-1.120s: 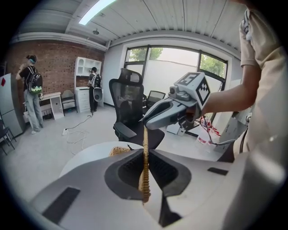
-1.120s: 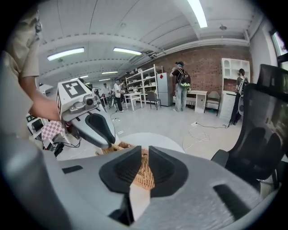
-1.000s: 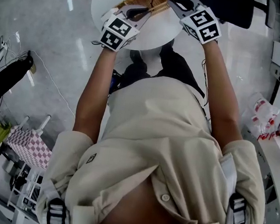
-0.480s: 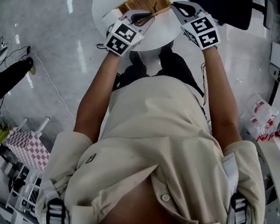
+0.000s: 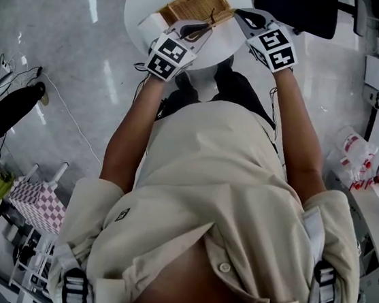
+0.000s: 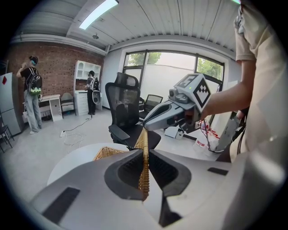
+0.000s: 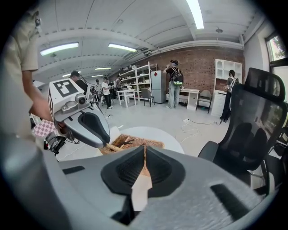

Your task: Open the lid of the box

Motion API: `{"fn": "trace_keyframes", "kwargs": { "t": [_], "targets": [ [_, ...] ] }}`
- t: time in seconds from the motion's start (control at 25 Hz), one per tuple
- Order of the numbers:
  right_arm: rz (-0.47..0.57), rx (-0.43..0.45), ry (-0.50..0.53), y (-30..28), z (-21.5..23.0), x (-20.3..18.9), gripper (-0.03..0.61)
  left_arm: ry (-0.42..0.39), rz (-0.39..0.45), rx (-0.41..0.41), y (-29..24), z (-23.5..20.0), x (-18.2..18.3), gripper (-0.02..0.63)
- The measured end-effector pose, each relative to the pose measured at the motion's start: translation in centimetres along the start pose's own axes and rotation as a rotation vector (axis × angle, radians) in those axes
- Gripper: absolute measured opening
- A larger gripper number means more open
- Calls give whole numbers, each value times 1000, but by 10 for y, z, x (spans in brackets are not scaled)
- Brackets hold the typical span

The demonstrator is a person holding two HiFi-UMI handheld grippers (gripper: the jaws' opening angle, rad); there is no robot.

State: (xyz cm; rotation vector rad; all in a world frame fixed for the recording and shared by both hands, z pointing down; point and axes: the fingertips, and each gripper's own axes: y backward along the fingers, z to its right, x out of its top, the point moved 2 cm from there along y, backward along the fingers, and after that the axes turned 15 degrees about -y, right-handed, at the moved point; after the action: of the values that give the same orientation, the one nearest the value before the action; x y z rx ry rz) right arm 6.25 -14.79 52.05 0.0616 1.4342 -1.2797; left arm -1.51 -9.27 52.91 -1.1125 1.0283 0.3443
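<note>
A wicker box (image 5: 197, 3) stands on a round white table (image 5: 146, 1) at the top of the head view. Both grippers hold its thin woven lid. My left gripper (image 5: 205, 27) is shut on the lid's near edge, seen edge-on (image 6: 143, 139) between its pads (image 6: 144, 155). My right gripper (image 5: 235, 12) has just been closing on the lid's other edge, and that woven edge (image 7: 145, 166) sits pinched between its pads (image 7: 144, 152). The open box base (image 7: 135, 143) lies beyond, with the left gripper (image 7: 105, 143) beside it.
A black office chair (image 6: 123, 112) stands just behind the table, also close at the right (image 7: 256, 130). Several people stand by shelves and desks at the far brick wall (image 7: 173, 78). A checkered object (image 5: 39, 204) and cables lie on the floor at the left.
Both grippers and the lid have shifted slightly down and right in the head view, toward the person. The grip on the lid is unchanged.
</note>
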Motion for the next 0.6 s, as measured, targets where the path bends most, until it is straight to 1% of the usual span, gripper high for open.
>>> {"fn": "trace_keyframes", "kwargs": {
  "t": [0.12,0.32,0.6],
  "targets": [
    [0,-9,-8,6,0,-3,5,2,29,8,2,6,4,35],
    [14,-22,-24,6,-2,-9,3,-11,102,35,10,7,10,35],
    [5,-45,-26,16,-1,-20,3,-31,139,81,24,7,22,35]
  ]
}}
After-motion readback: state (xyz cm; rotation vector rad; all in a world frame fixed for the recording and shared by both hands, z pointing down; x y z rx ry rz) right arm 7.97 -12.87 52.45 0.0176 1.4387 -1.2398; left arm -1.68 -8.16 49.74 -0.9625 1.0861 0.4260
